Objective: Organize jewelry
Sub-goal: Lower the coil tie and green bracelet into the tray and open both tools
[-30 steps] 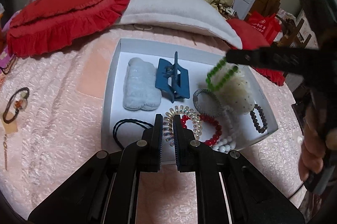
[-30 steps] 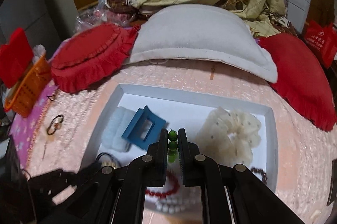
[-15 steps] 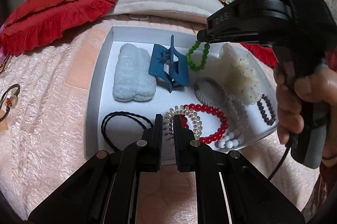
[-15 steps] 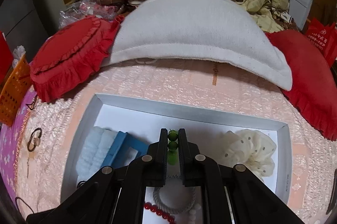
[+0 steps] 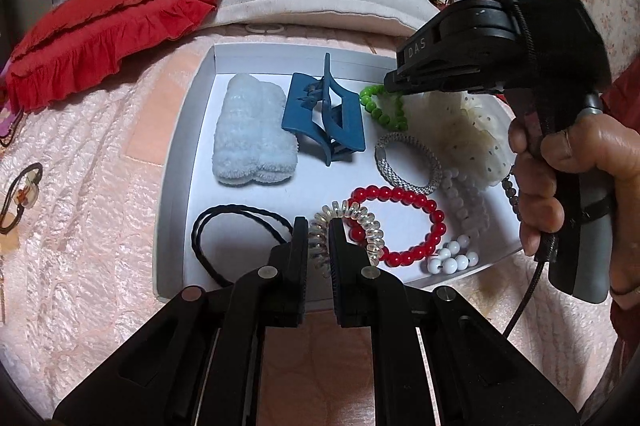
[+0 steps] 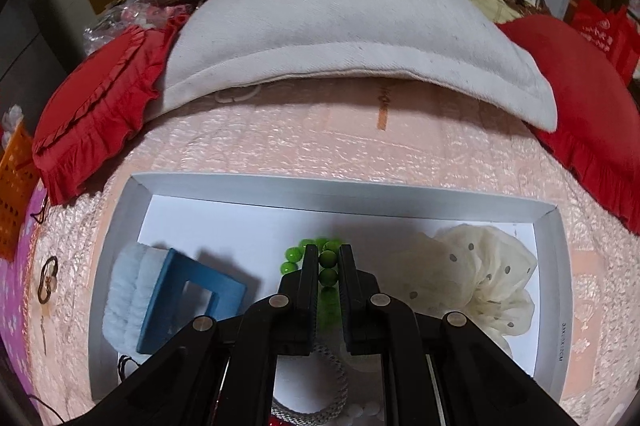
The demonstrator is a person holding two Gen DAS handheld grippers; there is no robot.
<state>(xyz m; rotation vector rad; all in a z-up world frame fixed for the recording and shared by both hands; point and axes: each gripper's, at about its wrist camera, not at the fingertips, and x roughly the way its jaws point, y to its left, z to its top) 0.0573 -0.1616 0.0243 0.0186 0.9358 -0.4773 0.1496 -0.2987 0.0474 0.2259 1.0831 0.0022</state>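
Evidently the right gripper point(image 6: 328, 268) is clamped on the green bead bracelet point(image 5: 382, 109), apparently light, slick and limp; the left gripper point(image 5: 318, 240) pinches the clear spiral hair tie point(image 5: 362, 228).

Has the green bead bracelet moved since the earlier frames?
Yes. Clamped in the right gripper, the green bead bracelet has come down into the white tray, now between the blue claw clip and cream scrunchie.
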